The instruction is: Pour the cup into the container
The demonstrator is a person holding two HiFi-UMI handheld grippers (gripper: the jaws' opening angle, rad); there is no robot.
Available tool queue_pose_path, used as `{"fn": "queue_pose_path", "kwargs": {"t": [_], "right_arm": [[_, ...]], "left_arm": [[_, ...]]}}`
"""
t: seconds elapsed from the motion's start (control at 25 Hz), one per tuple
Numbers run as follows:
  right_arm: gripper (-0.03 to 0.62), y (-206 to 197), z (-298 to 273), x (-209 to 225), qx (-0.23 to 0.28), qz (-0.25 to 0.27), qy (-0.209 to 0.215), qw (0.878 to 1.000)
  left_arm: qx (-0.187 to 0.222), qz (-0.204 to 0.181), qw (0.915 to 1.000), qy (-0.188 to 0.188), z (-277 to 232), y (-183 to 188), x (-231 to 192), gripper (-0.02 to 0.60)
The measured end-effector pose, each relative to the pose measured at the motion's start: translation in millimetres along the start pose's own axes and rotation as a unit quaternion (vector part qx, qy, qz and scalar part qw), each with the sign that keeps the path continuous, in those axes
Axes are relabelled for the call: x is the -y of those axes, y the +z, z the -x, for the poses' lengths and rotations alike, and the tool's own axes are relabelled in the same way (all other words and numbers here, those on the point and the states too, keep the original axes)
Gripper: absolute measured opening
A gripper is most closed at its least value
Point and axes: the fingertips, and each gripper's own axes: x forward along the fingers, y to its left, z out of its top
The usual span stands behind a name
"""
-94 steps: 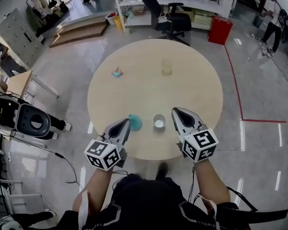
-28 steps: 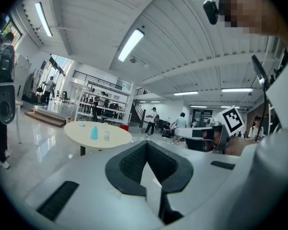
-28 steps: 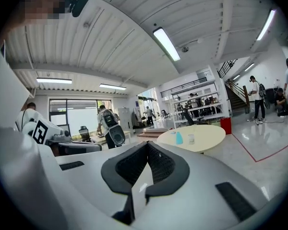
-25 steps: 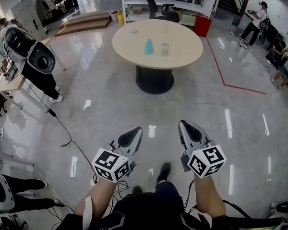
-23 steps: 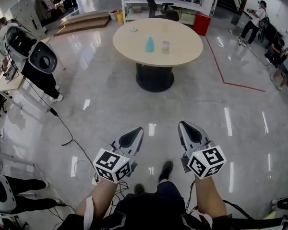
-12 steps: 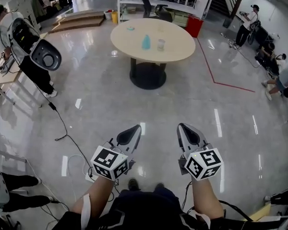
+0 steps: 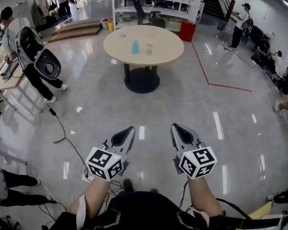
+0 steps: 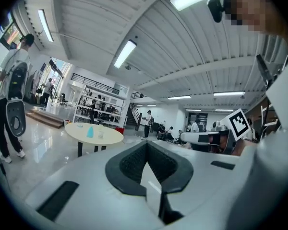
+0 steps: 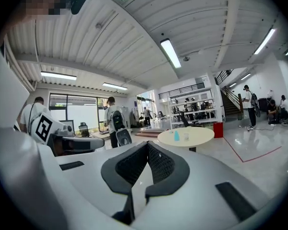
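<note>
Though well apart from the round table (image 7: pixel 161 47), left tool (image 7: pixel 128 129) and right tool (image 7: pixel 175 127) pressed together, floor (image 7: pixel 149 107) between.

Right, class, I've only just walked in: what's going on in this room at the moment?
A person stands on the glossy floor, well away from the round table, with a gripper in each hand. The left gripper and the right gripper are both shut and empty, held low over the floor. The blue cup and the clear container stand side by side on the table, with nobody at them. No pouring is under way.
</note>
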Motion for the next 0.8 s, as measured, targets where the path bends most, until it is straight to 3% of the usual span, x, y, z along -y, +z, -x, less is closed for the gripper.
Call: {"fn": "queue_pose_path", "kwargs": {"t": [0.32, 0.52, 0.68, 0.8], "right_arm": [[0.006, -7.1, 26.1, 19.4, 0.011, -0.005, 0.021, 1.0], [0.006, -11.4, 30.2, 19.9, 0.013, -0.005, 0.013, 1.0], [0.005, -3.9, 30.5, -0.2, 0.016, -0.012, -0.001, 1.0], [0.005, 5.3, 19.8, -4.6, 0.02, -0.017, 0.002, 1.0]], "left_arm": [[-0.015, -0.011, 0.999, 0.04, 6.8, -9.8, 23.3, -0.008], [-0.017, -0.008, 0.9994, 0.029, 7.8, -19.8, 33.5, -0.008], [-0.002, -0.028, 0.9995, 0.016, 31.7, 0.9, 23.5, -0.008], [0.01, -0.02, 0.9994, 0.025, 39.4, 8.5, 6.1, -0.008]]}}
